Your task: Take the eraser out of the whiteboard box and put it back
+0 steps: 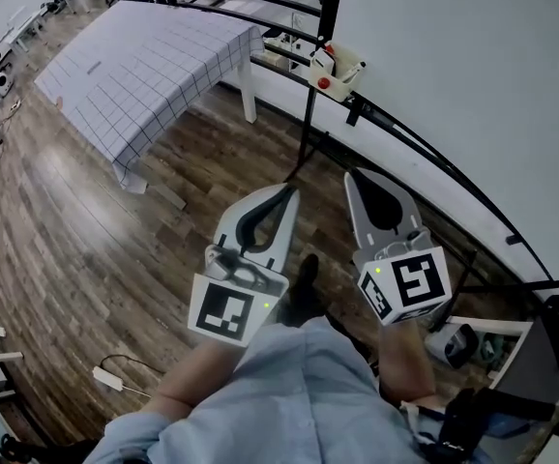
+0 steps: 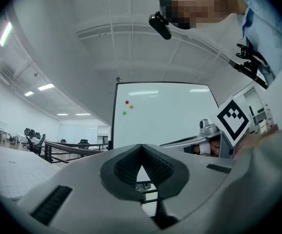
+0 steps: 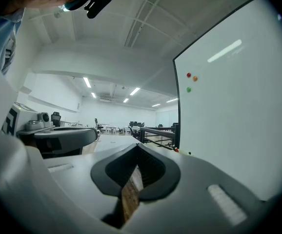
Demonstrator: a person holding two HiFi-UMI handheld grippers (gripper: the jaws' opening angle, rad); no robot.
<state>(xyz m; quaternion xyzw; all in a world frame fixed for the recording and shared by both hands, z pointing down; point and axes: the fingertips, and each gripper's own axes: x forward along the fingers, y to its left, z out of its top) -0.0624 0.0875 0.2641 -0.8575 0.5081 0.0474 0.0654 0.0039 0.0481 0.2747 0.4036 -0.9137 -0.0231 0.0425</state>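
Observation:
A small white whiteboard box (image 1: 338, 69) hangs on the whiteboard's lower frame at the top middle of the head view. It holds a white thing with red parts, too small to tell apart as the eraser. My left gripper (image 1: 291, 190) and right gripper (image 1: 355, 175) are held side by side over the wooden floor, both pointing toward the whiteboard (image 1: 473, 75) and well short of the box. Both are shut with nothing between the jaws. In the left gripper view the left gripper (image 2: 141, 148) faces the whiteboard (image 2: 165, 116). The right gripper (image 3: 137, 147) has the board (image 3: 233, 106) on its right.
A table with a grid-pattern cloth (image 1: 144, 61) stands at the upper left. The whiteboard's black frame rail (image 1: 434, 162) runs diagonally along the right. A white adapter with a cable (image 1: 108, 378) lies on the floor. Equipment clutter (image 1: 512, 356) sits at the lower right.

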